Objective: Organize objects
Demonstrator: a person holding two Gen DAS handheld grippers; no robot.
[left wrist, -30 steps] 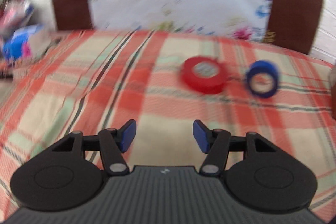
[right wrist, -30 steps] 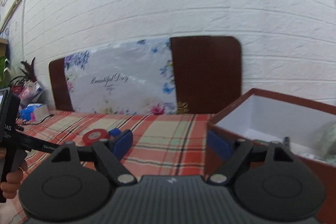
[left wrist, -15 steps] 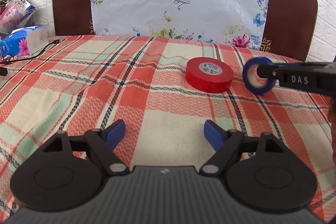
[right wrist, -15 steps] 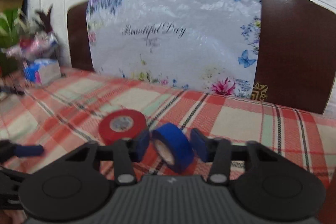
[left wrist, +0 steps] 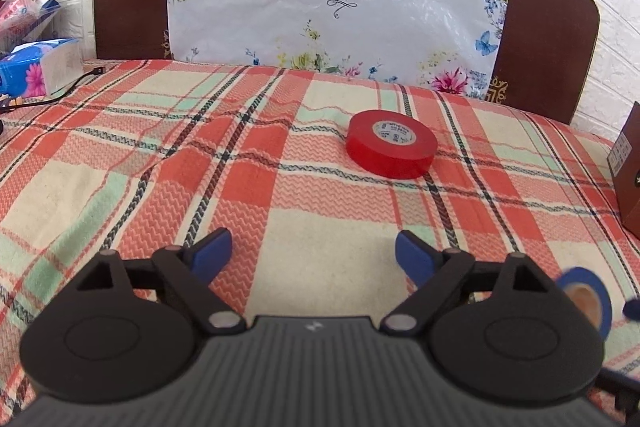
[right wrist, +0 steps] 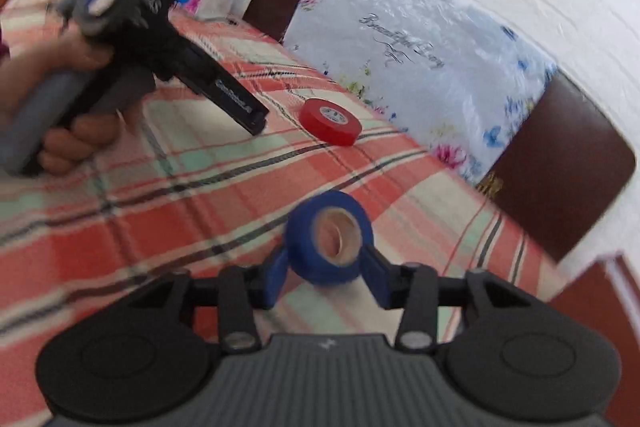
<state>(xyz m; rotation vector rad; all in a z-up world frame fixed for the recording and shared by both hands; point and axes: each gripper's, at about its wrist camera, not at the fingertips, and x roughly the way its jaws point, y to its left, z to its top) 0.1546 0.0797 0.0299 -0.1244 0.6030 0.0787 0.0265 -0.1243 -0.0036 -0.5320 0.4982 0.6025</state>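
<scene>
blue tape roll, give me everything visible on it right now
The blue roll of tape is a matte blue ring with a pale tan cardboard core, its open hole facing the right wrist camera. It is clamped on its two flat sides between the blue-padded fingers of the right gripper, held clear above the red, cream and green plaid tablecloth. It looks fairly full and is slightly blurred. In the left wrist view it shows at the lower right edge.

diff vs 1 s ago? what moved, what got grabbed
The right tongs swung from the brown box to the blue tape roll, closed on it and lifted it off the plaid cloth. The red tape roll stayed put; the left tongs remain open and empty.
</scene>
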